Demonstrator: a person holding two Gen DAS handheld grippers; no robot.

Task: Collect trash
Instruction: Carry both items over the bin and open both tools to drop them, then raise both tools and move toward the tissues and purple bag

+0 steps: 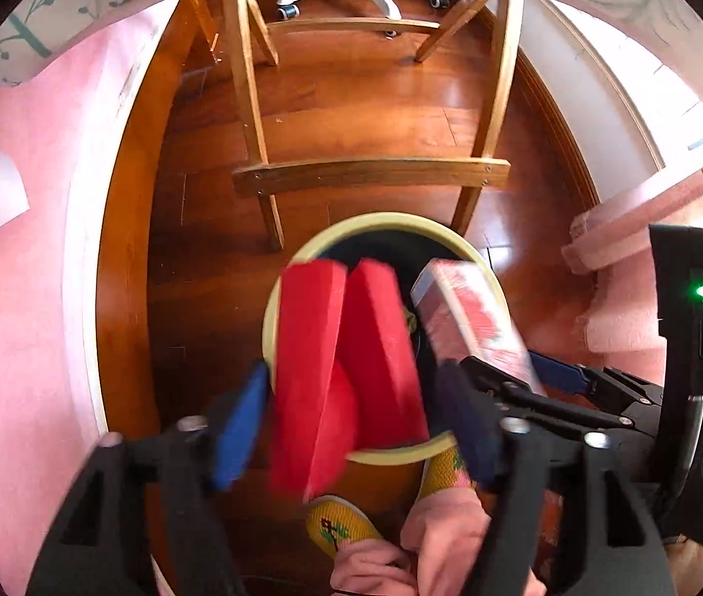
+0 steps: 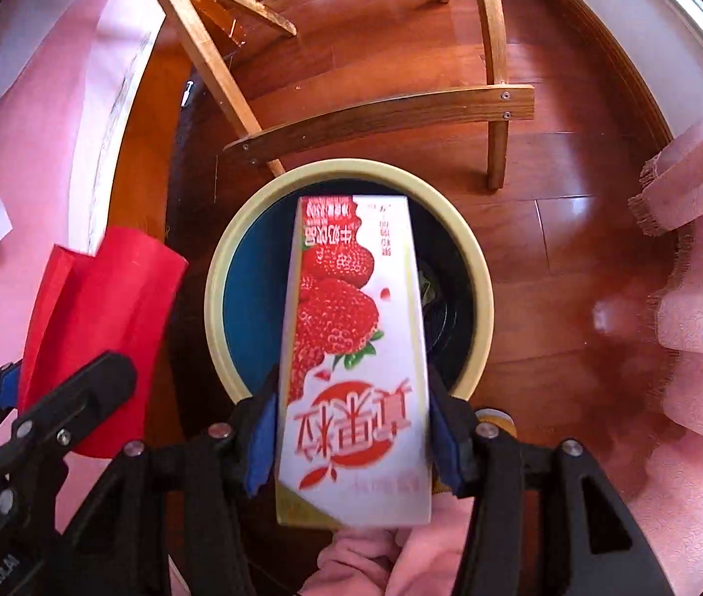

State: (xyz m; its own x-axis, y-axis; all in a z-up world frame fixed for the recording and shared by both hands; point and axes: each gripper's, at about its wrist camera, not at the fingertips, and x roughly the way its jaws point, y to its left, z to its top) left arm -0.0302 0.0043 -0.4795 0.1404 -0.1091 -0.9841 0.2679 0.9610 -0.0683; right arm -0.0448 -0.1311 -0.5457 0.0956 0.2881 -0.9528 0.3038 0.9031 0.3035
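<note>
Blue-padded fingers [image 1: 242, 427] of the left gripper [image 1: 351, 422] point down, spread wide around red paper [image 1: 331, 372]; right gripper [image 2: 351, 442] clasps a strawberry carton [image 2: 351, 347], Chinese lettering, above the bin [image 2: 470, 258].

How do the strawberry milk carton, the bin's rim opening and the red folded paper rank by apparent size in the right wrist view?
1. Bin's rim opening
2. Strawberry milk carton, though nearness to the camera enlarges it
3. Red folded paper
</note>
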